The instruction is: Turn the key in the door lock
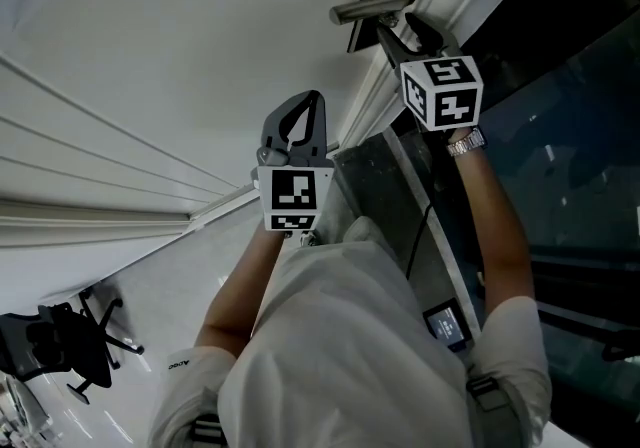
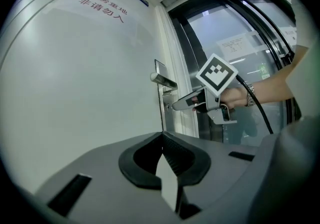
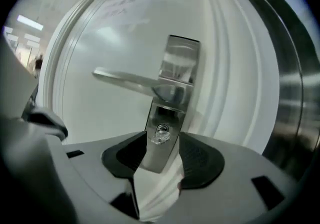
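Head view, left of centre: left gripper (image 1: 312, 101) held level before the white door (image 1: 150, 56), clear of it; its own view shows the jaws closed tip to tip, nothing between them. Upper right: right gripper (image 1: 392, 36) at the lock plate (image 3: 169, 113), just beneath the lever handle (image 1: 370, 6). Right gripper view, lower centre: jaws spread wide, one either side of the plate. The key (image 3: 161, 135) sits in the lock between them, small and shiny; neither pad touches it.
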Tool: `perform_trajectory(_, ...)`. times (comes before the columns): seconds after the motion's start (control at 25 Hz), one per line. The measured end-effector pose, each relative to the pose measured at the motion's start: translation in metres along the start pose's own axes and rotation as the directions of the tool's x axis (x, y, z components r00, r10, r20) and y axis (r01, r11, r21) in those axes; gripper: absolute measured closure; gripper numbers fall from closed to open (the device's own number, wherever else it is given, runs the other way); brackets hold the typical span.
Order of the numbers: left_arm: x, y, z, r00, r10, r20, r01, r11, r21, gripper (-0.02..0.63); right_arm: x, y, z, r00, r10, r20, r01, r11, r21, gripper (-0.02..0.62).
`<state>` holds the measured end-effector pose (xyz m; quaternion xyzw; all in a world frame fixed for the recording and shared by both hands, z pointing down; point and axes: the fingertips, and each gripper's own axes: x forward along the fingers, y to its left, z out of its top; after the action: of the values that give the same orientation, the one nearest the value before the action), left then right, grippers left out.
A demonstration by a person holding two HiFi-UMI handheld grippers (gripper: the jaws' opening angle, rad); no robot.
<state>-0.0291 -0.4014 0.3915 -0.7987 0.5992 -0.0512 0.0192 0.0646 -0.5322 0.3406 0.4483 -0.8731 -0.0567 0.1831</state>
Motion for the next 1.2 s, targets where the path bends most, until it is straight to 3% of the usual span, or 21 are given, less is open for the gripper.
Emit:
perform_trajectory(0.04, 0.0, -0.001, 0.0, 1.0, -0.003, 0.001, 0.003, 1.0, 0.001, 0.597, 0.0, 0.004, 0.0, 0.999, -0.034, -0.011, 0.032, 0.991, -0.131, 0.419)
perform_trajectory(0.12, 0.0, -0.003, 0.001, 1.0, -0.006, 0.001, 0.006, 1.0, 0.004, 0.597, 0.001, 0.011, -0.001, 0.994, -0.106, -0.023, 0.09, 0.925, -0.369, 0.42)
perform_trajectory(0.24, 0.0, -0.002, 0.0, 1.0, -0.001, -0.001, 0.001, 1.0, 0.007, 0.597, 0.007, 0.013, -0.006, 0.978, -0.208, 0.002, 0.164, 0.766, -0.621, 0.42)
perform_trajectory(0.32, 0.0, 0.0, -0.001, 1.0, 0.004, -0.004, -0.004, 1.0, 0.005, 0.597, 0.011, 0.01, -0.008, 0.964, -0.264, 0.032, 0.204, 0.657, -0.725, 0.42)
perform_trajectory(0.36, 0.0, 0.001, -0.002, 1.0, 0.007, -0.005, -0.007, 1.0, 0.003, 0.597, 0.013, 0.009, -0.009, 0.959, -0.281, 0.038, 0.211, 0.62, -0.756, 0.42)
perform_trajectory(0.52, -0.002, 0.005, -0.001, 1.0, 0.018, -0.003, -0.018, 1.0, 0.001, 0.597, 0.019, 0.008, -0.004, 0.953, -0.297, 0.051, 0.217, 0.559, -0.8, 0.425)
perform_trajectory(0.64, -0.003, 0.007, -0.001, 1.0, 0.025, -0.005, -0.025, 1.0, 0.001, 0.597, 0.019, 0.01, 0.0, 0.95, -0.302, 0.082, 0.241, 0.537, -0.809, 0.529)
perform_trajectory(0.72, -0.003, 0.009, -0.002, 1.0, 0.028, -0.005, -0.028, 1.0, -0.001, 0.597, 0.02, 0.012, -0.001, 0.948, -0.306, 0.085, 0.25, 0.556, -0.793, 0.573)
perform_trajectory(0.8, -0.003, 0.01, -0.002, 1.0, 0.031, -0.006, -0.031, 1.0, -0.001, 0.597, 0.02, 0.012, -0.003, 0.948, -0.307, 0.08, 0.258, 0.603, -0.755, 0.58)
perform_trajectory(0.92, -0.004, 0.012, -0.003, 0.999, 0.035, -0.008, -0.035, 0.999, -0.004, 0.597, 0.02, 0.01, -0.001, 0.956, -0.289, 0.049, 0.253, 0.729, -0.636, 0.581)
perform_trajectory(1.08, -0.004, 0.011, -0.004, 0.999, 0.034, -0.009, -0.034, 0.999, -0.004, 0.597, 0.019, 0.007, 0.003, 0.975, -0.224, -0.001, 0.208, 0.906, -0.369, 0.581)
perform_trajectory(1.16, -0.004, 0.01, -0.004, 0.999, 0.032, -0.009, -0.032, 0.999, -0.005, 0.597, 0.019, 0.003, 0.003, 0.986, -0.168, -0.02, 0.162, 0.973, -0.167, 0.581)
perform_trajectory(1.2, -0.004, 0.009, -0.004, 0.999, 0.031, -0.009, -0.031, 1.0, -0.007, 0.597, 0.019, 0.001, 0.003, 0.991, -0.134, -0.025, 0.132, 0.99, -0.047, 0.581)
